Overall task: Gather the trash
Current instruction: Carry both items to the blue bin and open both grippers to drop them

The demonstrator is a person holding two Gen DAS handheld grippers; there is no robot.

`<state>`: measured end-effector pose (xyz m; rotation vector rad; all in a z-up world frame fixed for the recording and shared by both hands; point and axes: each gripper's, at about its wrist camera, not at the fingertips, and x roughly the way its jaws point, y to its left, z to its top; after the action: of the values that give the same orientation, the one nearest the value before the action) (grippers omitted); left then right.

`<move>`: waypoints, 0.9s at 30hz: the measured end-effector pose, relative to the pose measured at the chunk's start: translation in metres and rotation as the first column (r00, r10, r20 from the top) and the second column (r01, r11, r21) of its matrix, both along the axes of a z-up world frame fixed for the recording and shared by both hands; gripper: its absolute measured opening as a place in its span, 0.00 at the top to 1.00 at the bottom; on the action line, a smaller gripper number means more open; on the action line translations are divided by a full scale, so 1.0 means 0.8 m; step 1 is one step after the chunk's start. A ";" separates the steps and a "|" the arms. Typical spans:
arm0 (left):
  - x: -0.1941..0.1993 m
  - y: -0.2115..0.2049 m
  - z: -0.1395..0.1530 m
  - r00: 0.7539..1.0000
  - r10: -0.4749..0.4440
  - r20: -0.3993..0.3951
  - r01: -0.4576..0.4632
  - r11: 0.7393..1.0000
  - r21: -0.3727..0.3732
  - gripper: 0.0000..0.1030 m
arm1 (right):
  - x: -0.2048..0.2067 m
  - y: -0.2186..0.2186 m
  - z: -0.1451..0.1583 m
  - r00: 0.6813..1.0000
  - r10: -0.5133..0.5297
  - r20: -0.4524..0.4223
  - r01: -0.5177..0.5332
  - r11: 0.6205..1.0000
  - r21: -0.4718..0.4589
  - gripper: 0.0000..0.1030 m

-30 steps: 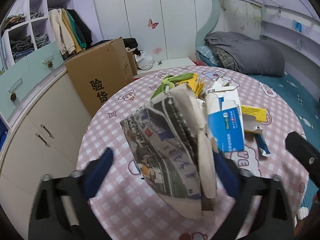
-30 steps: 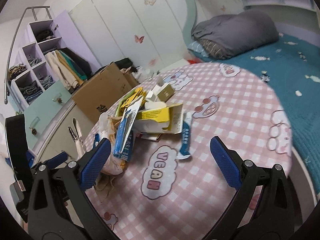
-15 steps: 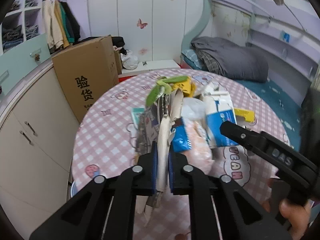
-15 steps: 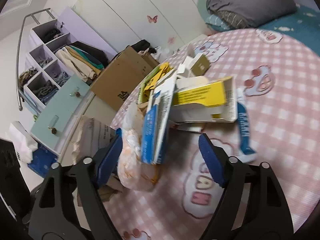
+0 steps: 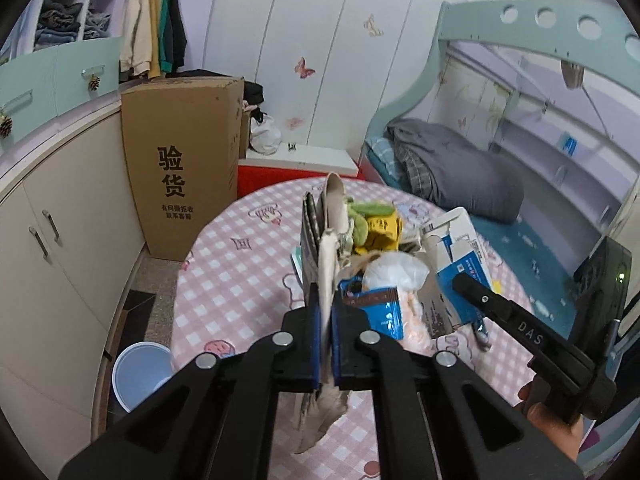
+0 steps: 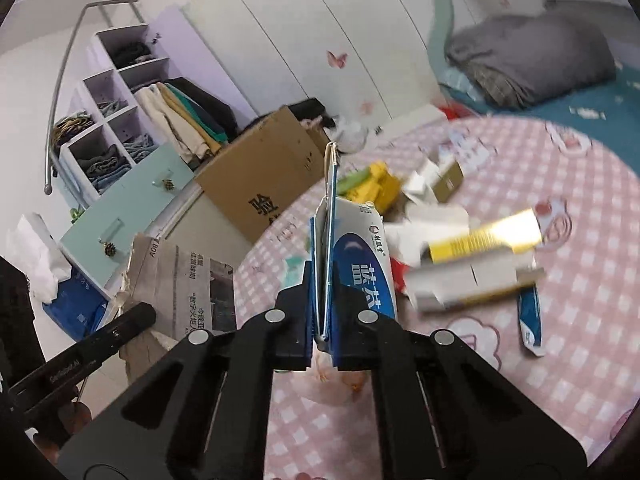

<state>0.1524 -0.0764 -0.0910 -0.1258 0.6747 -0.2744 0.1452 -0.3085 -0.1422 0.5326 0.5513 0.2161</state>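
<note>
Nearby, cardboard box (image 5: 182, 160), bucket (image 5: 140, 374) — bed (image 5: 460, 172).

— What carried it all?

— A round table (image 5: 224, 280) in a pink checked cloth with cartoon prints.

— And what lay on it?

— A heap of trash near the middle: yellow packaging (image 6: 382, 184), a small olive-and-white box (image 6: 444, 178), a yellow-and-white carton (image 6: 476, 264), blurred, and a blue sachet (image 6: 530, 320) flat on the cloth just beside the carton.
</note>
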 end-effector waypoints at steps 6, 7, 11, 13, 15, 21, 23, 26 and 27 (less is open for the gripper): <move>-0.009 0.049 0.020 0.998 0.045 0.035 -0.042 0.997 -0.070 0.96 | -0.014 0.032 0.054 0.993 -0.009 0.116 0.019 0.997 -0.081 0.94; -0.009 0.061 0.022 0.998 0.057 0.035 -0.054 0.995 -0.082 0.96 | -0.016 0.040 0.062 0.991 -0.013 0.134 0.028 0.994 -0.105 0.94; -0.005 0.111 0.018 0.994 0.113 0.012 -0.110 0.987 -0.121 0.96 | -0.017 0.086 0.087 0.983 0.067 0.172 -0.043 0.990 -0.136 0.94; -0.002 0.136 0.012 0.990 0.140 -0.004 -0.139 0.981 -0.133 0.96 | -0.011 0.119 0.091 0.976 0.144 0.163 -0.120 0.982 -0.145 0.94; 0.001 0.166 -0.001 0.984 0.174 -0.032 -0.176 0.975 -0.135 0.96 | -0.001 0.157 0.089 0.964 0.227 0.142 -0.208 0.969 -0.137 0.94; 0.022 0.263 -0.056 0.928 0.341 -0.148 -0.355 0.931 -0.086 0.96 | 0.042 0.296 0.039 0.886 0.464 0.016 -0.459 0.880 -0.122 0.94; 0.029 0.297 -0.078 0.897 0.401 -0.186 -0.418 0.907 -0.060 0.96 | 0.060 0.340 0.014 0.856 0.516 -0.037 -0.517 0.849 -0.111 0.94; 0.041 0.347 -0.109 0.848 0.468 -0.248 -0.491 0.870 -0.035 0.96 | 0.087 0.397 -0.025 0.817 0.567 -0.106 -0.576 0.810 -0.108 0.94; 0.045 0.362 -0.119 0.831 0.491 -0.263 -0.514 0.857 -0.023 0.96 | 0.100 0.417 -0.043 0.806 0.578 -0.132 -0.591 0.800 -0.105 0.93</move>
<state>0.1881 0.2132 -0.1860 -0.4276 0.8517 0.2281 0.2251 0.0247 -0.1763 0.2171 0.8116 0.7440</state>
